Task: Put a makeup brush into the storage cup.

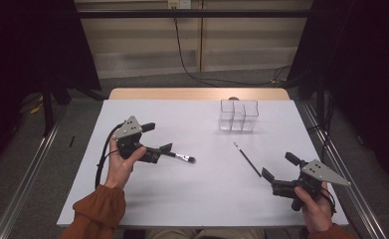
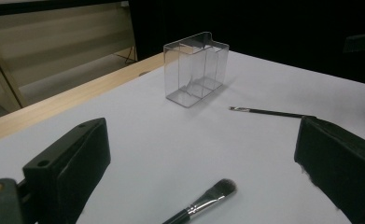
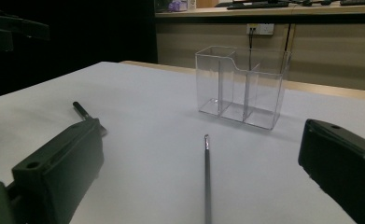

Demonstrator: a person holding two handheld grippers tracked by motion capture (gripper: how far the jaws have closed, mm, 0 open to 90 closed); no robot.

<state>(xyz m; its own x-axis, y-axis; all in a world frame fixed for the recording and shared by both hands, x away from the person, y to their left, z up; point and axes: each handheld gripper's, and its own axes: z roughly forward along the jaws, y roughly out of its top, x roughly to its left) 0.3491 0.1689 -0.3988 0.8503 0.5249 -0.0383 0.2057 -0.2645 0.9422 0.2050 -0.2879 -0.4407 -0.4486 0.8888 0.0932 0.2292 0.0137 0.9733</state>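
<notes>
Both tools, left (image 1: pixel 168 151) and right (image 1: pixel 276 175), gape empty over two brushes, one bristled (image 2: pixel 203 200), one thin (image 3: pixel 207 177), near one clear three-compartment organizer (image 1: pixel 238 116).

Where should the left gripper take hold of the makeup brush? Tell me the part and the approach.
Grip the dark handle just behind the metal ferrule of the makeup brush, not the soft bristles. It lies flat between the open jaws of the left gripper, so probably come straight down, jaws across the handle.
</notes>
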